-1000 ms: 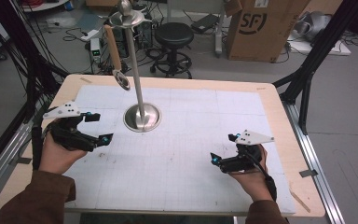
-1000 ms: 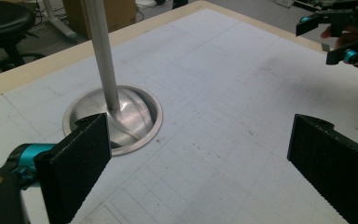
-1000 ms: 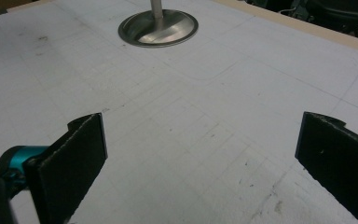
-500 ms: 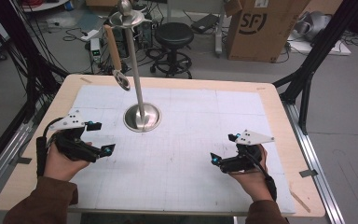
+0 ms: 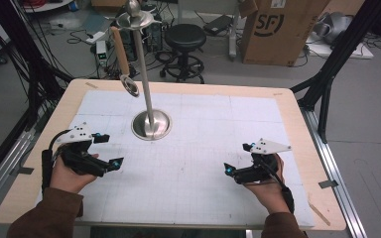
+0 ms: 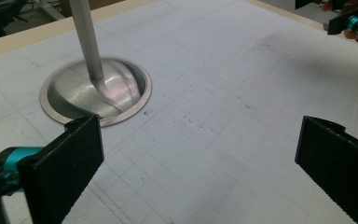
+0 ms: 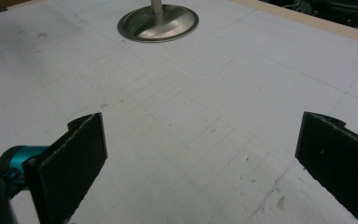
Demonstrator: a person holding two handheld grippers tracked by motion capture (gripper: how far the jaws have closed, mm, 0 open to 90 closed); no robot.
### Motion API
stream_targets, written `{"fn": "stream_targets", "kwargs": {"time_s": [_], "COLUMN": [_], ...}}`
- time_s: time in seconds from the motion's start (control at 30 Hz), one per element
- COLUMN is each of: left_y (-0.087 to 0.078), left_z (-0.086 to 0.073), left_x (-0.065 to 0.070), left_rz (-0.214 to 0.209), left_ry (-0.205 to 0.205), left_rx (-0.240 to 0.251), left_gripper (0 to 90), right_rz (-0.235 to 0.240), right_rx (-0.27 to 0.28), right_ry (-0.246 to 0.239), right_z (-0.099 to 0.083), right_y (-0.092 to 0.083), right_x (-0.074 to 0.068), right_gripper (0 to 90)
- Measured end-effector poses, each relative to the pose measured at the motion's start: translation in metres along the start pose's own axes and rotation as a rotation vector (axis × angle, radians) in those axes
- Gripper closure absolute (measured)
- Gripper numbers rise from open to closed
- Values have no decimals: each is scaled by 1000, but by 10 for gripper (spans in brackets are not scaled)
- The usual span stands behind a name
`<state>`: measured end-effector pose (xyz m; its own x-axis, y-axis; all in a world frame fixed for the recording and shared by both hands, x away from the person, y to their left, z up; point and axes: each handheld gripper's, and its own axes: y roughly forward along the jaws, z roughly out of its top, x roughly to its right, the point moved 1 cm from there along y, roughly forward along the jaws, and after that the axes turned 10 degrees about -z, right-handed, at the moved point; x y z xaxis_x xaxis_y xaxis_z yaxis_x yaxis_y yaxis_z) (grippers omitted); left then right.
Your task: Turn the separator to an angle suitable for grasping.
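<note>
Here the left gripper [image 5: 110, 148], held in the person's left hand [image 5: 67, 173] at the near left of the white gridded mat [image 5: 203, 148], has its two black jaws spread wide; they have just been opening, and nothing lies between them but bare mat. In the left gripper view the round, shiny metal base [image 6: 95, 91] of the tall steel stand [image 5: 144, 74] sits just beyond the left-hand jaw, apart from it. The right gripper [image 5: 238, 158], in the right hand [image 5: 268, 186] at the near right, likewise stands wide open and grips nothing; in its own view the same base [image 7: 158, 22] lies well off at the far side of the mat. The stand rises from the far left-centre of the mat, between the two grippers but farther back. From its top hangs a wooden-handled utensil [image 5: 124, 62] with a small metal ring end, dangling to the left of the pole above the light wooden table [image 5: 297, 114].
</note>
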<state>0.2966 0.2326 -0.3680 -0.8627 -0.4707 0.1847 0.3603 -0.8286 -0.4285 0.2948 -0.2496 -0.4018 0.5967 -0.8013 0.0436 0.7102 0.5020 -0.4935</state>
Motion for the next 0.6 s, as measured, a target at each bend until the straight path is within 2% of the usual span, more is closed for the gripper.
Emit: {"fn": "stream_targets", "kwargs": {"time_s": [0.6], "left_y": [-3], "left_z": [-1], "left_x": [1], "left_rz": [6], "left_ry": [11], "left_rx": [6], "left_gripper": [16], "right_rz": [2], "right_rx": [-10], "right_ry": [-17], "right_z": [1], "right_y": [3], "right_x": [-4], "right_gripper": [8]}}
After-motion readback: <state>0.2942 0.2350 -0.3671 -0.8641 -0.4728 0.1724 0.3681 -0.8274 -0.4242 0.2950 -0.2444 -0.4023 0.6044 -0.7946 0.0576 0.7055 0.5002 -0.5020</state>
